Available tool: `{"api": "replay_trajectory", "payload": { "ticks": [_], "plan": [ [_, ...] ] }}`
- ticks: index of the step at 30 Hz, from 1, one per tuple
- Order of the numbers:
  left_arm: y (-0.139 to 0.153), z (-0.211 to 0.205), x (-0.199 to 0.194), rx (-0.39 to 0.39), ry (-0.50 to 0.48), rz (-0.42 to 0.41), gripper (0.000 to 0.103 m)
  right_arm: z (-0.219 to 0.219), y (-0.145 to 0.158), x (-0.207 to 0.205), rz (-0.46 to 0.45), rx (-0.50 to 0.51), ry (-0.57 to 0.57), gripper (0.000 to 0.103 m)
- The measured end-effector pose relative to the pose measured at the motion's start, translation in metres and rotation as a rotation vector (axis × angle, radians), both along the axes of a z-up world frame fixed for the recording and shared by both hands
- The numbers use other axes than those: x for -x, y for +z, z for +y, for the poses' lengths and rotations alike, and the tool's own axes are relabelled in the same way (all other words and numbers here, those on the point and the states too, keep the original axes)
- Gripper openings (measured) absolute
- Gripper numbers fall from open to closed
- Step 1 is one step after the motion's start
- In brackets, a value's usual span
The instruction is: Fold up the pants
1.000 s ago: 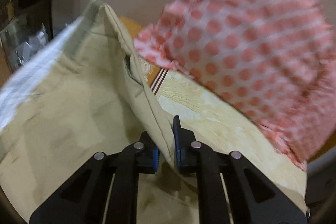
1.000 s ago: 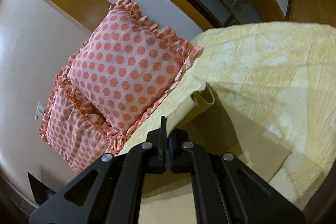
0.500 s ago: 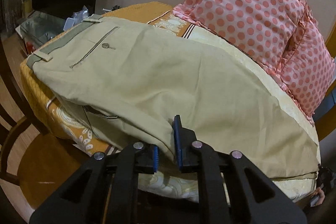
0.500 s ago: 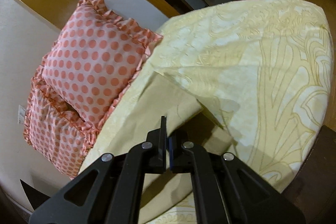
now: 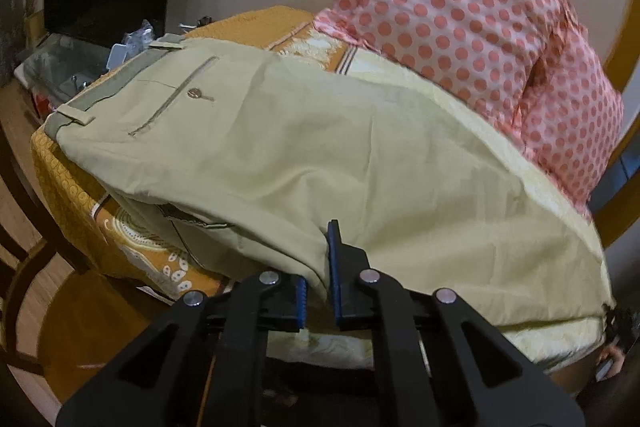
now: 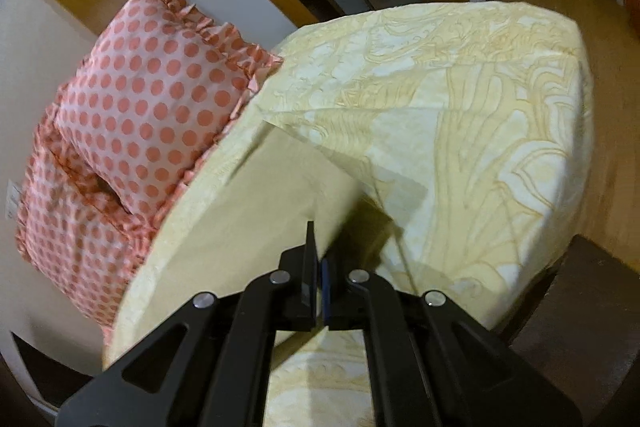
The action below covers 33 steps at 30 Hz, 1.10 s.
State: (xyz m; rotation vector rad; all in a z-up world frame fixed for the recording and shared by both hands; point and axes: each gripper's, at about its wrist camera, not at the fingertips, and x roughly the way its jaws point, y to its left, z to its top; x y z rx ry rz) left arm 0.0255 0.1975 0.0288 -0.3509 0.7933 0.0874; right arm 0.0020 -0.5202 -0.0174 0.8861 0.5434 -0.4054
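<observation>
Khaki pants lie spread over the bed, folded lengthwise, with the waistband and a buttoned back pocket at the far left. My left gripper is shut on the near edge of the pants at the bed's front. In the right wrist view the pants show as a plain leg end on the yellow bedspread. My right gripper is shut on that leg's edge near the front of the bed.
Two pink polka-dot pillows lean on the wall at the head of the bed; they also show in the right wrist view. An orange patterned sheet hangs over the bed's side. A cluttered stand is at the far left. Wooden floor lies beyond the bed.
The pants have come down from the air and now lie flat on the bed. Both grippers have lowered toward the bed's front edge and still hold the cloth.
</observation>
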Motion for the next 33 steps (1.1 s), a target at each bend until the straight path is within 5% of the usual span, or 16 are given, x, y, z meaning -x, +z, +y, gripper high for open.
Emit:
{"api": "replay_trajectory", "payload": {
  "ticks": [1,2,3,5,9,14,19,25,30,33],
  "plan": [
    [-0.002,-0.004,0.0,-0.037,-0.018,0.002,0.01,0.002,0.001,0.001,0.008,0.022,0.005,0.006],
    [-0.001,-0.006,0.004,-0.057,-0.027,-0.01,0.011,0.003,0.004,0.006,0.009,0.033,-0.01,0.02],
    [0.001,-0.007,0.007,-0.07,-0.032,-0.02,0.014,0.003,0.007,0.012,-0.004,0.029,-0.024,0.048],
    [0.005,-0.006,0.018,-0.064,-0.042,-0.049,0.018,0.002,0.016,0.024,-0.058,0.044,-0.056,0.067],
    [0.012,-0.001,0.035,-0.054,-0.017,-0.074,0.029,-0.004,0.016,0.029,-0.029,0.073,-0.094,0.053],
    [0.034,0.004,0.061,-0.176,0.141,-0.142,0.049,0.008,0.011,0.032,-0.024,0.085,-0.096,0.036],
    [0.049,0.01,0.056,-0.15,0.168,-0.245,0.07,0.031,0.01,0.023,0.061,0.113,-0.019,0.038],
    [0.032,-0.005,0.012,-0.182,0.097,-0.2,0.073,0.04,0.005,0.017,0.028,0.166,-0.058,0.039],
    [0.003,0.003,0.003,-0.14,0.102,-0.119,0.073,0.04,-0.005,0.016,-0.092,0.101,-0.016,0.009],
    [-0.004,0.004,0.006,-0.13,0.1,-0.12,0.074,0.039,-0.007,0.017,-0.111,0.104,-0.041,0.009]
  ]
}}
